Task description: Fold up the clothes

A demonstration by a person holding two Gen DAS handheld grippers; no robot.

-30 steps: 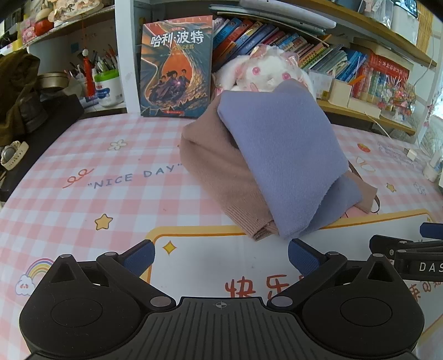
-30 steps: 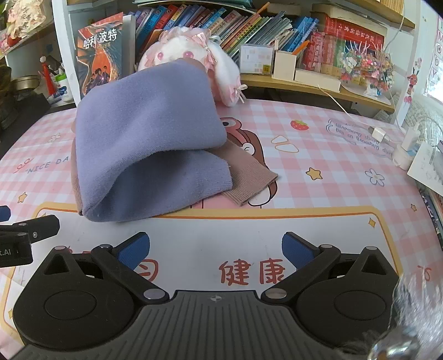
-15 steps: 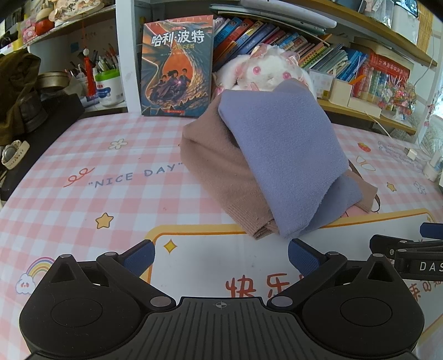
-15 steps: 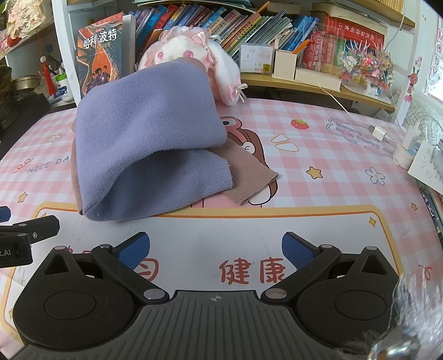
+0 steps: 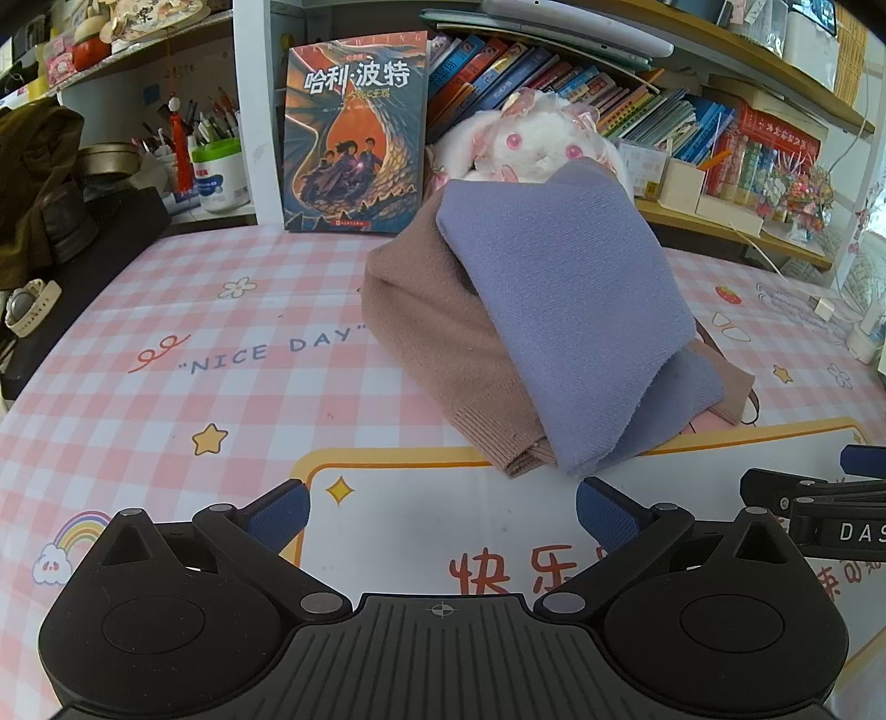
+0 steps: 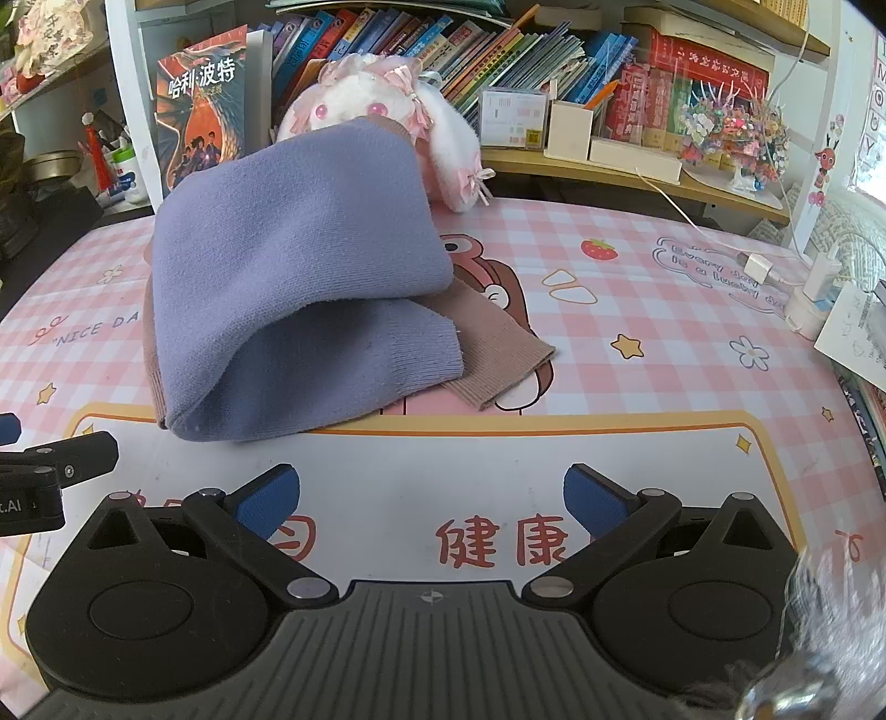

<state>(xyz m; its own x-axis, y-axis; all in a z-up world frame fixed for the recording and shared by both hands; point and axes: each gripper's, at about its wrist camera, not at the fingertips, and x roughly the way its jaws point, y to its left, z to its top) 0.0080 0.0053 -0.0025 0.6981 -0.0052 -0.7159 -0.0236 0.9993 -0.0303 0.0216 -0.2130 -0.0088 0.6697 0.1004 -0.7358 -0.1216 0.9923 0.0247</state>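
Observation:
A folded lavender cloth (image 5: 570,310) (image 6: 299,277) lies on top of a folded tan knit garment (image 5: 443,343) (image 6: 498,354), both draped against a white plush bunny (image 5: 531,138) (image 6: 387,105) on the pink checked table mat (image 5: 166,360). My left gripper (image 5: 440,509) is open and empty, just short of the stack's near edge. My right gripper (image 6: 432,498) is open and empty, in front of the stack. The right gripper's fingers (image 5: 803,498) show at the right edge of the left wrist view; the left gripper's fingers (image 6: 61,459) show at the left edge of the right wrist view.
An upright book (image 5: 354,133) and a pen cup (image 5: 219,171) stand behind the stack on the left. Shelves of books (image 6: 498,44) run along the back. A charger and cable (image 6: 764,266) lie at the right. A dark bag and a watch (image 5: 27,304) sit at the far left.

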